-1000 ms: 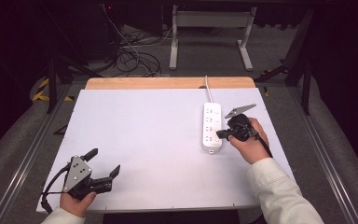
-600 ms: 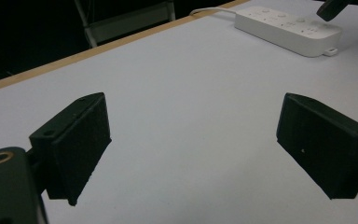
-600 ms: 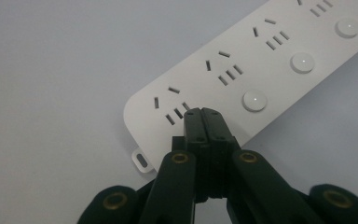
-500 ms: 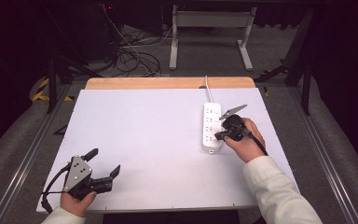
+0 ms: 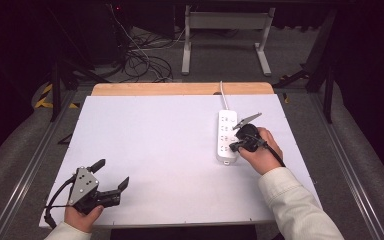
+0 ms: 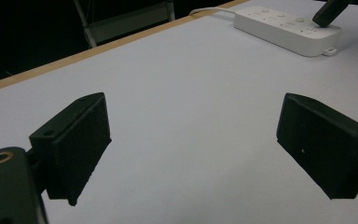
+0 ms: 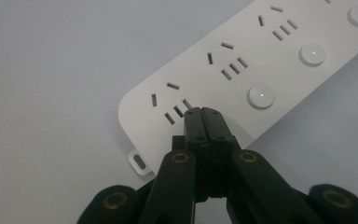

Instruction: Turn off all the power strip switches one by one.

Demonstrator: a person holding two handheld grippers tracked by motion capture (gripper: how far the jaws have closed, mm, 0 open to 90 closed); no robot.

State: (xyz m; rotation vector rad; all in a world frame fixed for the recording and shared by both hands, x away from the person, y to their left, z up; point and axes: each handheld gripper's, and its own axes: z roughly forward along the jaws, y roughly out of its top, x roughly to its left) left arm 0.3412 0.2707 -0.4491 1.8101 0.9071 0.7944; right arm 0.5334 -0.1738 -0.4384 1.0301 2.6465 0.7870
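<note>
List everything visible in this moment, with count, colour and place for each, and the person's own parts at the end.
power strip: 1, white, right part of the table, its cable running off the far edge
round buttons: at least 3, white, one beside each socket group on the strip
table: 1, white top with a wooden far edge
cables: a tangle, dark, on the floor beyond the table
frame legs: 2, grey, floor behind the table
left gripper: 1, black, near left corner, jaws open
right gripper: 1, black, jaws shut, tip at the strip's near end
sleeve: 1, white, right forearm

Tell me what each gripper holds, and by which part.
Nothing. The right gripper is shut empty, its tip over the power strip; the left gripper is open above bare table.
</note>
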